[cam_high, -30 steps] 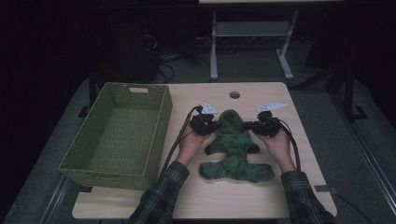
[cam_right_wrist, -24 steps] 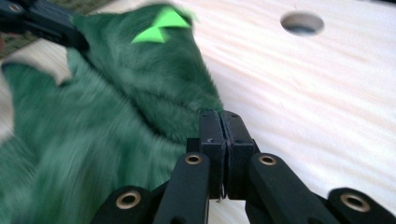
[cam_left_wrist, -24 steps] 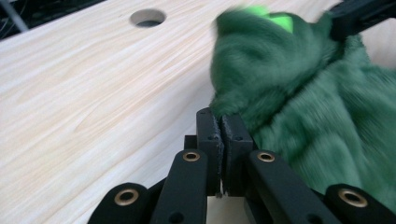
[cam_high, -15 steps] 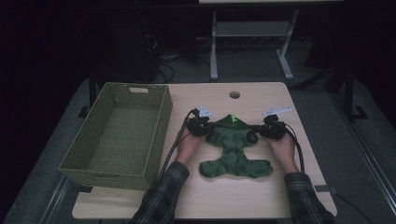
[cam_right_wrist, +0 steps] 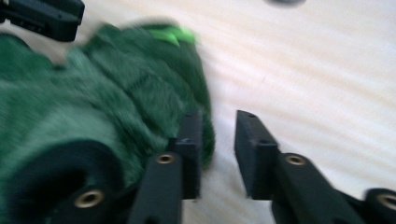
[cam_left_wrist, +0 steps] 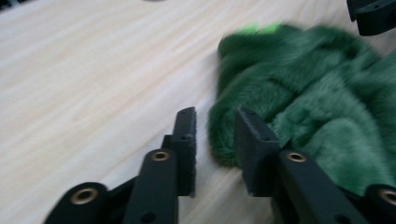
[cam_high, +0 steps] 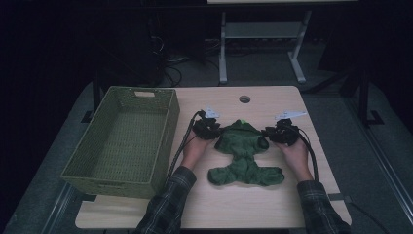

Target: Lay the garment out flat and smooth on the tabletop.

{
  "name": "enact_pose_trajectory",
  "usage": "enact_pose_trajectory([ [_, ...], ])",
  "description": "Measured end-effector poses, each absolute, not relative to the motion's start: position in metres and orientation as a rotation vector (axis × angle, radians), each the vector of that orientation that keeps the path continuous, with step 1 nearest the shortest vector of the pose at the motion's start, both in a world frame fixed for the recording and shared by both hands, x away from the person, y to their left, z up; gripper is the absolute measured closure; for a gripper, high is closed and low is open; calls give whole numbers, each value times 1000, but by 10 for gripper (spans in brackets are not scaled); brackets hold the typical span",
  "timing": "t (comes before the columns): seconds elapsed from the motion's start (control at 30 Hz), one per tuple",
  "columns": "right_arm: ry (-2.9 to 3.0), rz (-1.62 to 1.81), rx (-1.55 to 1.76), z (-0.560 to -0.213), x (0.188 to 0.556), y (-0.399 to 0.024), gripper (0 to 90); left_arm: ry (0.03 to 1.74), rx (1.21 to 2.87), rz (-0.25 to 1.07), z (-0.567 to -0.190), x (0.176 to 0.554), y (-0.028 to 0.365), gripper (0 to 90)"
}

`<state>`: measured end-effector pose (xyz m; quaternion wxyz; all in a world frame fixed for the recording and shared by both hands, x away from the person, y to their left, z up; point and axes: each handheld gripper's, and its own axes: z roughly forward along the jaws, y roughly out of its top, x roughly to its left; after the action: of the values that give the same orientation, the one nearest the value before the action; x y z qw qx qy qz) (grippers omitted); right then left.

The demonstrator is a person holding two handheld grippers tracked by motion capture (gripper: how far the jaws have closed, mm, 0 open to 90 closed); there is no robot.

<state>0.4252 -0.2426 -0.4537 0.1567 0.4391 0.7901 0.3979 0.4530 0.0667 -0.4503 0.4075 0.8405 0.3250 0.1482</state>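
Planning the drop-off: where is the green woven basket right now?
In the high view, the green woven basket sits on the table's left side, left of the fuzzy green garment.

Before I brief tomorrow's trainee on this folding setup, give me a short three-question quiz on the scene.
1. True or false: the green fleece garment lies inside the woven basket.
2. On which side of the garment does the basket stand, seen from the high view: A left, B right, C behind?
3. Are the left gripper and the right gripper clamped on fabric?

Key:
1. False; it lies on the table.
2. A.
3. No; both sets of fingers have just been opening and stand apart, with the fleece edge at the gap but nothing pinched.
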Motion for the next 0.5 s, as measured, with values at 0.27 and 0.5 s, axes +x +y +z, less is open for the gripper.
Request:
enact_pose_trajectory([
  [0.27,2271,1209,1208,-431,410,-243,609,801,2117,357,-432,429,76,532],
  [0.5,2296,1247,1171,-420,389,-231,576,775,2137,335,-429,402,88,441],
])
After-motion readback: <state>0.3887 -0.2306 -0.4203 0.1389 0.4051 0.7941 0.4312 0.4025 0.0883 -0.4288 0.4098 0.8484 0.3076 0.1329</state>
